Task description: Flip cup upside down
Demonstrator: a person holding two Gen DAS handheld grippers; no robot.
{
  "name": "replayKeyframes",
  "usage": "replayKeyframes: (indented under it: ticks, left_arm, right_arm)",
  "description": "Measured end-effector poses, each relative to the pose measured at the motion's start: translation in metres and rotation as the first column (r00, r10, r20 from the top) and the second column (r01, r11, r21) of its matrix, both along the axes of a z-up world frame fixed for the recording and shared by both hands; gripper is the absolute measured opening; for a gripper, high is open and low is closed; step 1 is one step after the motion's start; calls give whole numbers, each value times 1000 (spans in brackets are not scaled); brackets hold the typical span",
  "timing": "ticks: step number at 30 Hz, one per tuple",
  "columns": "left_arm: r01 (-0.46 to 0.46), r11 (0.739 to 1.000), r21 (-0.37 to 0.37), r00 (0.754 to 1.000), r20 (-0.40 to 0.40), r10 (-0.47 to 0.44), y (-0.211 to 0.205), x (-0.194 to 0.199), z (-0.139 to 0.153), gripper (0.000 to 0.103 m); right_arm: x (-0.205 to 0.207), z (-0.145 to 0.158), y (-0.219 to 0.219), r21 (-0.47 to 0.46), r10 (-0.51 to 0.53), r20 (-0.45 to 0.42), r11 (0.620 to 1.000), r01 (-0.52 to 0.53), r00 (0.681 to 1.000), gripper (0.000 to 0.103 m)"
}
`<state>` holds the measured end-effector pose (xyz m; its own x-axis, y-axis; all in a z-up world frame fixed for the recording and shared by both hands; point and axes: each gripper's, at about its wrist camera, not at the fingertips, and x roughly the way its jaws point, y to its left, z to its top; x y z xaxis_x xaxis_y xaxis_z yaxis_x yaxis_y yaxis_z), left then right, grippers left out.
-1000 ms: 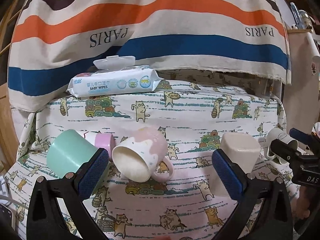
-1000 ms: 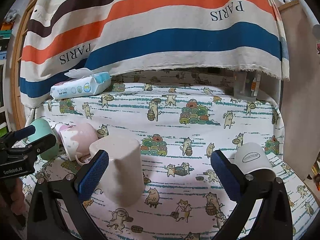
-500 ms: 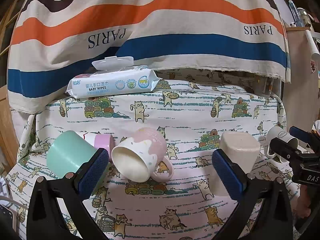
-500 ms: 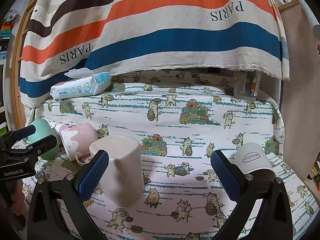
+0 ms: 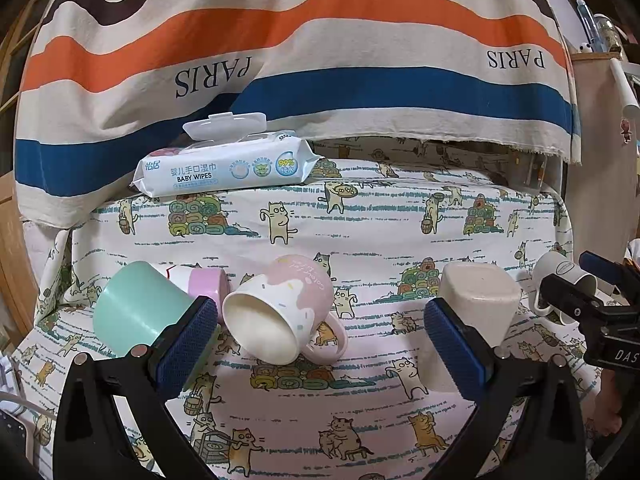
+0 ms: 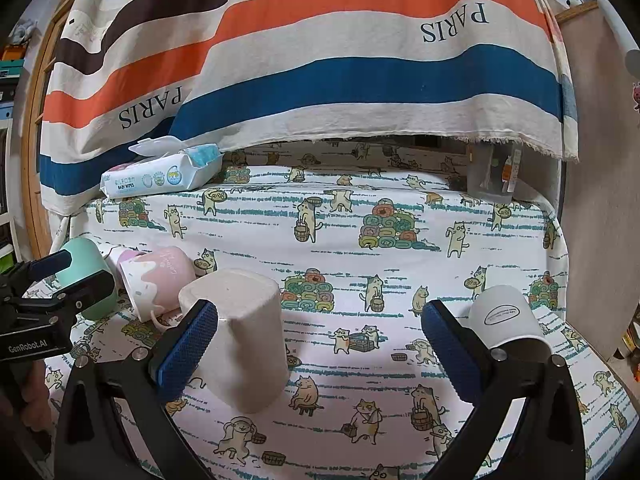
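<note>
A pink and white mug (image 5: 280,312) lies on its side on the cat-print cloth, mouth toward me, handle at lower right; it also shows in the right wrist view (image 6: 156,280). My left gripper (image 5: 320,348) is open and empty, just in front of the mug. A beige cup (image 6: 240,336) stands upside down beside my right gripper's left finger; it also shows in the left wrist view (image 5: 476,300). My right gripper (image 6: 320,344) is open and empty. A white paper cup (image 6: 506,316) stands upside down by its right finger.
A mint green cup (image 5: 136,308) and a small pink-rimmed cup (image 5: 204,284) lie left of the mug. A pack of baby wipes (image 5: 224,164) sits at the back left under a striped hanging cloth (image 5: 320,60). A clear container (image 6: 492,176) stands back right.
The left gripper has drawn back and risen slightly, so the mug sits a little lower and farther. The right gripper and the cups have not visibly moved.
</note>
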<state>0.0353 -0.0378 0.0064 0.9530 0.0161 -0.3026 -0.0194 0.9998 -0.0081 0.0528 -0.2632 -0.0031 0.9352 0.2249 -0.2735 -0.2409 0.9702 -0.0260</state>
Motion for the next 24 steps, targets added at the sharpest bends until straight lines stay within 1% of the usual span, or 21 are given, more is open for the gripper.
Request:
replayKeyframes:
  ticks: [24]
  left_arm:
    - [-1,1000,1,1000,-2,1,0,1,-2,102]
  right_arm:
    - [1,0,0,-1,0,0,1000,0,1000,103]
